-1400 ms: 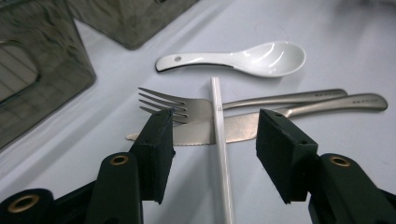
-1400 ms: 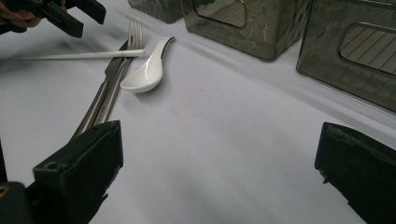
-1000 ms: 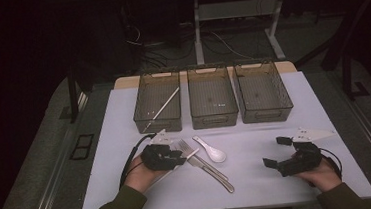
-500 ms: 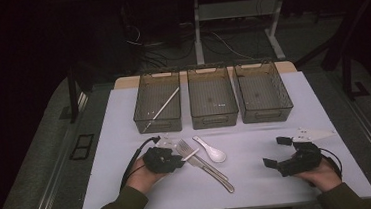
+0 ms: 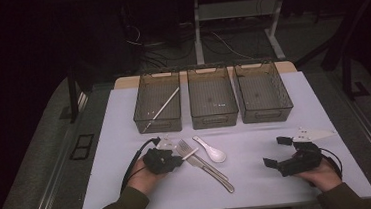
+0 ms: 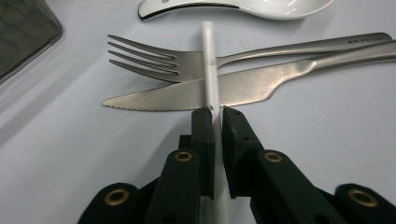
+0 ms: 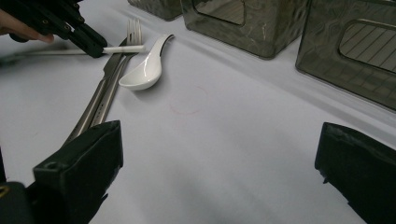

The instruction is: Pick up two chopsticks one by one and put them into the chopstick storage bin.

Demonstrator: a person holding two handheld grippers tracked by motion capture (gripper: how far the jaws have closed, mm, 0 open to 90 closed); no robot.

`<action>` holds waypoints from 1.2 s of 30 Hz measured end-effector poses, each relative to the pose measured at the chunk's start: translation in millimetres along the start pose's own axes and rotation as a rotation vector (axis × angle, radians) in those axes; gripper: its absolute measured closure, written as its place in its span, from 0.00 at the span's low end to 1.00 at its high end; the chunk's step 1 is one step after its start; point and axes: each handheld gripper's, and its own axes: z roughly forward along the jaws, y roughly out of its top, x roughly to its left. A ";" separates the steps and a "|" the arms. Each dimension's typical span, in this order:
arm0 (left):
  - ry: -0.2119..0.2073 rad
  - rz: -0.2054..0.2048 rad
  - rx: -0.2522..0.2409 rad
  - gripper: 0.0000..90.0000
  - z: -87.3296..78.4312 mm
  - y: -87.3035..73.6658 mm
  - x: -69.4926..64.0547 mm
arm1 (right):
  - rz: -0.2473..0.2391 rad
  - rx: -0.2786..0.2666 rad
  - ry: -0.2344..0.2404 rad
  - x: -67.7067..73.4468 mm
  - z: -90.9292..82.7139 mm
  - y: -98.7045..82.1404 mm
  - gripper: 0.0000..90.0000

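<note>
The left gripper sits in the lower left of the high view, its jaws just closed and pinched together, forearm entering from the bottom edge. The right gripper rests at lower right, jaws spread wide, hand behind it

Free room: broad bare stretch of white table cover between the cutlery cluster and the right gripper; another bare strip at the near left edge.

Obstacles, centre-left: fork, knife and white spoon, lying close together, fork and knife overlapping, with the left gripper at their left end.

Obstacles, far side: three dark bins in a row, narrow gaps between them; the left bin holds a white stick.
</note>
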 end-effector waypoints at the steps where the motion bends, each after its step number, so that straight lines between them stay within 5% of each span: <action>1: -0.002 -0.004 0.004 0.93 0.0 0.5 0.2 | 0.000 0.000 0.000 0.0 0.0 0.0 0.01; 10: -0.007 -0.023 0.011 0.93 -2.4 4.2 3.5 | 0.001 -0.003 0.002 -0.5 -0.6 -0.1 0.01; 19: -0.015 -0.089 -0.029 0.93 -14.8 9.0 6.5 | 0.002 -0.002 0.003 -0.4 -0.1 0.2 0.01; 36: -0.007 -0.102 -0.095 0.93 -29.6 17.0 12.6 | -0.006 0.003 0.009 0.1 1.2 -0.3 0.01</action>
